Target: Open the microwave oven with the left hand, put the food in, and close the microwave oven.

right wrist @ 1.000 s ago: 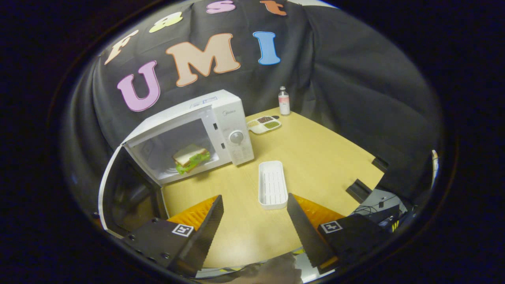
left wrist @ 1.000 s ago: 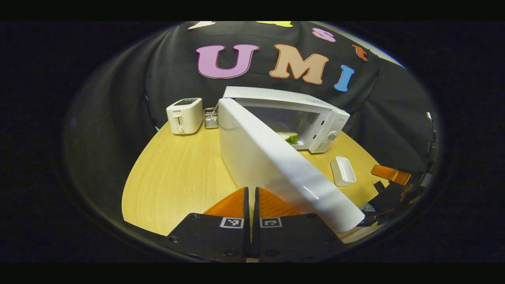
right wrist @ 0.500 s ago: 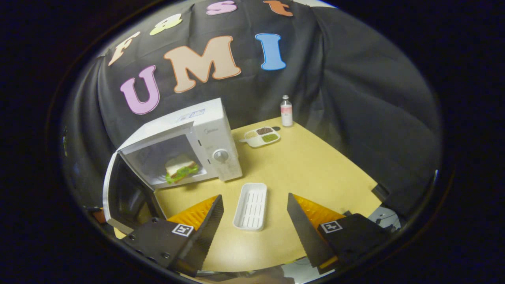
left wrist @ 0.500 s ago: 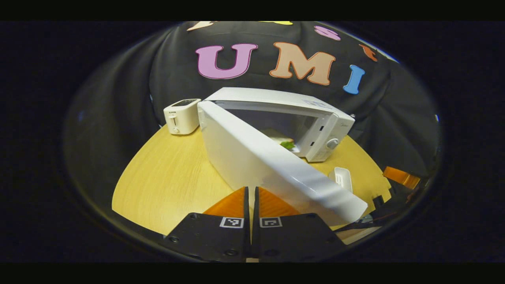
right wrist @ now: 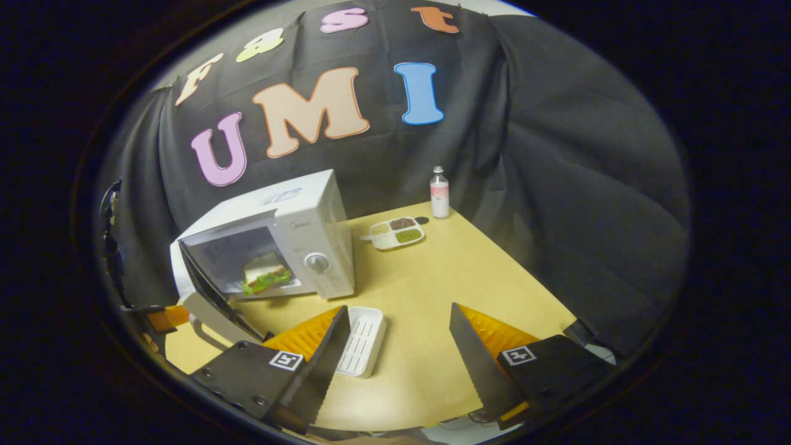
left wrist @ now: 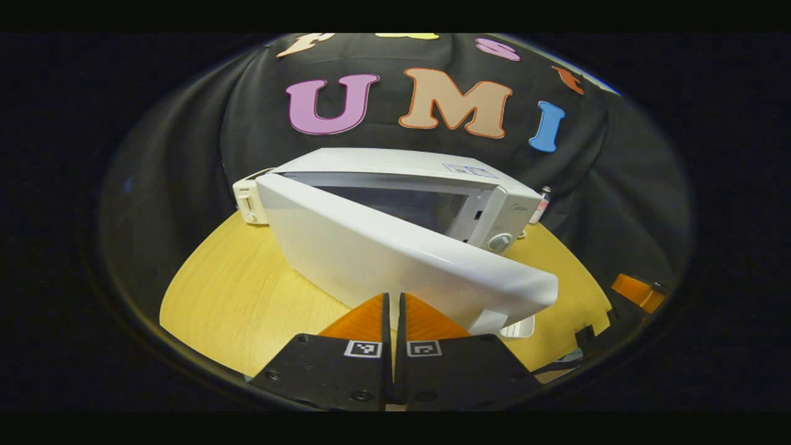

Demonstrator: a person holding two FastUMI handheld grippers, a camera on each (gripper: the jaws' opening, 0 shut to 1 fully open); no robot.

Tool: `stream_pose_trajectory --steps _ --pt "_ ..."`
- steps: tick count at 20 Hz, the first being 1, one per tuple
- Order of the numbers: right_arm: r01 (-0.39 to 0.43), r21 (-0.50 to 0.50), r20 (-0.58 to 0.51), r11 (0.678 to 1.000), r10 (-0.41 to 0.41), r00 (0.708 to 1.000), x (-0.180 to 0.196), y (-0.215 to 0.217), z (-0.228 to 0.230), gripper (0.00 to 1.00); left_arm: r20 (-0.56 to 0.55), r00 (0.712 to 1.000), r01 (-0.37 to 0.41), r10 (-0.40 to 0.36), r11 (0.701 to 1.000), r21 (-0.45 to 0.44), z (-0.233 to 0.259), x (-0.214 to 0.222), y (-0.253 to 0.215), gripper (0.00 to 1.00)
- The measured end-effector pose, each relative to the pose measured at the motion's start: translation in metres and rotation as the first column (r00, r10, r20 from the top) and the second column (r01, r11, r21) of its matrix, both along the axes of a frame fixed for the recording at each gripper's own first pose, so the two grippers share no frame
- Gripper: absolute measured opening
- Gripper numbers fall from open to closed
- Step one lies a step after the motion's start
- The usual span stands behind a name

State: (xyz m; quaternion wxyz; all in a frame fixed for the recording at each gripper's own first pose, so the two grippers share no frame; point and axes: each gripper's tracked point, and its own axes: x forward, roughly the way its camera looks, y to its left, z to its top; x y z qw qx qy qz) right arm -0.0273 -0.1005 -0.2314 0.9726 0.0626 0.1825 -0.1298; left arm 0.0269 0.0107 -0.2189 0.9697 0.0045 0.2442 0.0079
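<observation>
Sandwich in microwave

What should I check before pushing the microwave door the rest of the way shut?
1. Food inside: ok. The sandwich sits in the microwave, clear of the doorway.
2. Door position: not ok yet. The door is part closed, with a gap on its free side.
3. Left hand-held gripper: ok. Its fingers are shut and it sits just behind the door's outer face; contact itself cannot be told.
4. Right hand-held gripper: ok. It is open, holds nothing and is well back from the door.
5. Door's swing path: cannot tell. The white tray lies on the table near the door's free edge.
</observation>
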Motion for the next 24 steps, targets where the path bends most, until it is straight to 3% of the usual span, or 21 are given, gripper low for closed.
stream_pose_trajectory --steps 6,7,8,13,14,18,23,24 --pt "0.02 -0.006 0.032 1.0 -0.02 0.999 -0.005 -0.008 0.013 1.0 0.013 1.0 -0.012 0.012 1.0 -0.018 0.003 0.036 -0.015 0.0" --pt "0.024 -0.004 0.036 1.0 -0.023 0.999 -0.005 -0.01 0.014 0.92 0.014 1.0 -0.009 0.009 1.0 -0.021 0.003 0.042 -0.017 0.0" --pt "0.024 0.001 0.039 1.0 -0.024 0.999 -0.004 -0.01 0.015 0.92 0.013 1.0 -0.003 0.004 1.0 -0.018 0.003 0.047 -0.02 0.0" --pt "0.005 0.015 0.051 1.0 -0.006 0.999 0.01 -0.004 0.016 0.92 0.026 0.999 0.028 -0.028 1.0 0.0 0.004 0.078 -0.037 0.01" --pt "-0.001 0.012 0.051 1.0 0.001 0.999 0.012 -0.003 0.018 1.0 0.028 0.999 0.037 -0.037 0.999 -0.001 0.004 0.084 -0.041 0.0" --pt "-0.023 -0.024 0.036 0.999 0.024 0.999 0.017 0.0 0.017 1.0 0.036 0.998 0.053 -0.054 0.998 0.014 0.005 0.105 -0.054 0.0" --pt "-0.041 -0.039 0.004 0.998 0.041 0.999 0.022 0.002 0.01 1.0 0.051 0.998 0.02 -0.019 1.0 -0.009 0.008 0.126 -0.059 0.0" --pt "-0.043 -0.037 -0.013 0.998 0.043 0.999 0.024 0.001 0.005 0.92 0.052 0.999 0.014 -0.013 1.0 -0.009 0.009 0.13 -0.059 0.0"
